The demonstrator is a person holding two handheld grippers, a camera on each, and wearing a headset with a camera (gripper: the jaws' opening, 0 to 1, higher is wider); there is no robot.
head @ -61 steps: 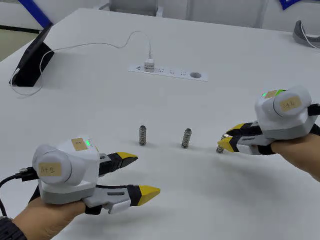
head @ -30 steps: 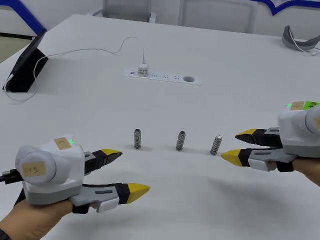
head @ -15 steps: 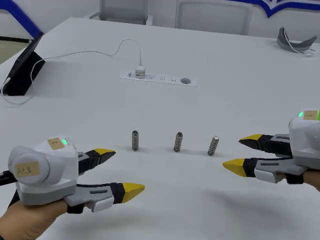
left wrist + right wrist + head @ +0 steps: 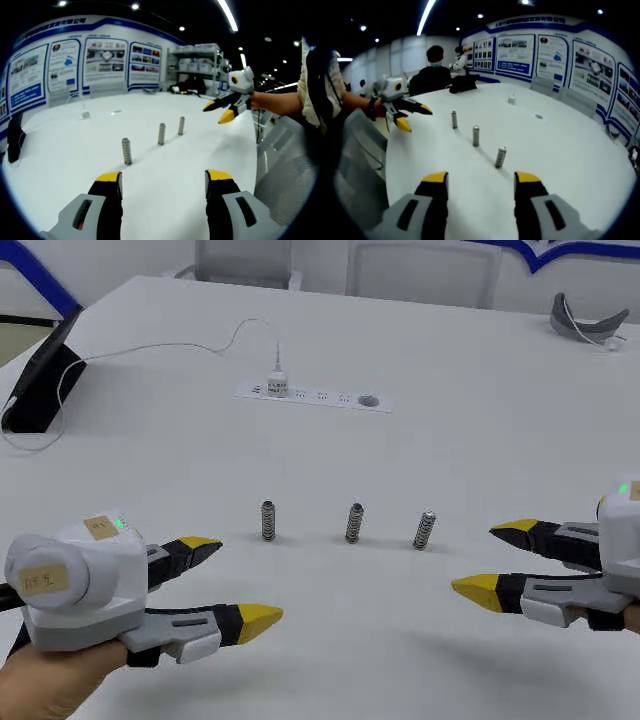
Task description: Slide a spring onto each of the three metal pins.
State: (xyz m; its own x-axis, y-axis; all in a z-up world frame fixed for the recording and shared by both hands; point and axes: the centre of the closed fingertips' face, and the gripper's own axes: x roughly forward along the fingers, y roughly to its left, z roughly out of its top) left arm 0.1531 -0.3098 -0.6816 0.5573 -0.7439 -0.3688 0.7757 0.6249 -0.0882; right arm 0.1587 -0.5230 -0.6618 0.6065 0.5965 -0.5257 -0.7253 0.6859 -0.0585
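The jaws of the left gripper (image 4: pixel 245 578) and the right gripper (image 4: pixel 475 558) are wide apart and hold nothing. Three small grey metal springs (image 4: pixel 354 523) stand up in a row on the white counter (image 4: pixel 350 650), between the grippers. A white power strip (image 4: pixel 310 396) lies farther back.

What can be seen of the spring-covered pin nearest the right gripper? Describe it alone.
The pin is a grey metal post wrapped in a coiled spring, a rounded cap showing on top. It stands roughly upright on the white table, at the end of a row of three. Nothing but the table touches it; the open right gripper is apart.
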